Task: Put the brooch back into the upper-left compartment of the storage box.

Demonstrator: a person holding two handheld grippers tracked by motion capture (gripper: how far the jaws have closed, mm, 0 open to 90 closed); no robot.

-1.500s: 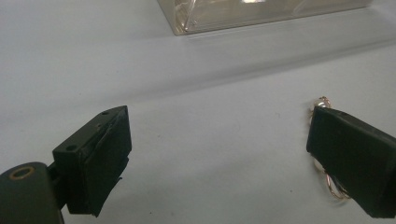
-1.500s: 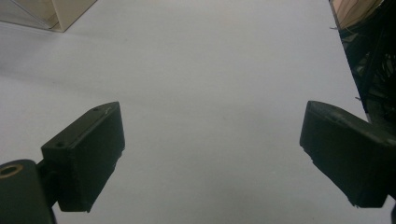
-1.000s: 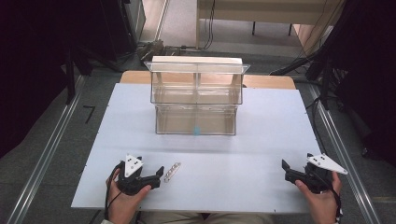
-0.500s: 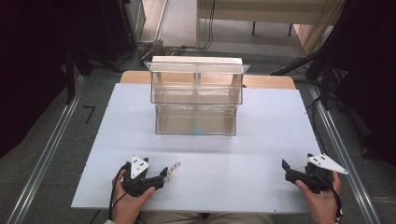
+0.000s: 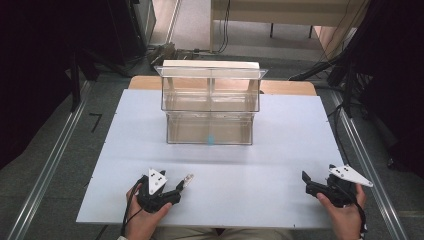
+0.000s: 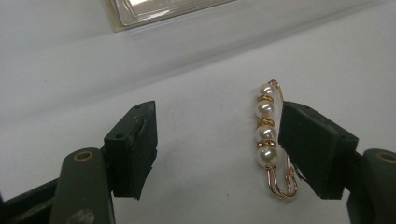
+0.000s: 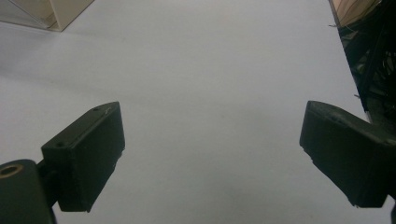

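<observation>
The pearl pin (image 6: 270,135) lies flat on the white table (image 5: 280,150), well in front of the clear box (image 5: 210,107). The left tongs (image 6: 217,140) have just been closing around it. One pad seems to touch the pin, the other is apart, so it is not gripped yet. The right tongs (image 7: 212,154) are wide open, with nothing inside. Picking up is left to do.

Pearl clip (image 6: 267,135) on table (image 5: 280,150), before clear box (image 5: 210,107).
</observation>
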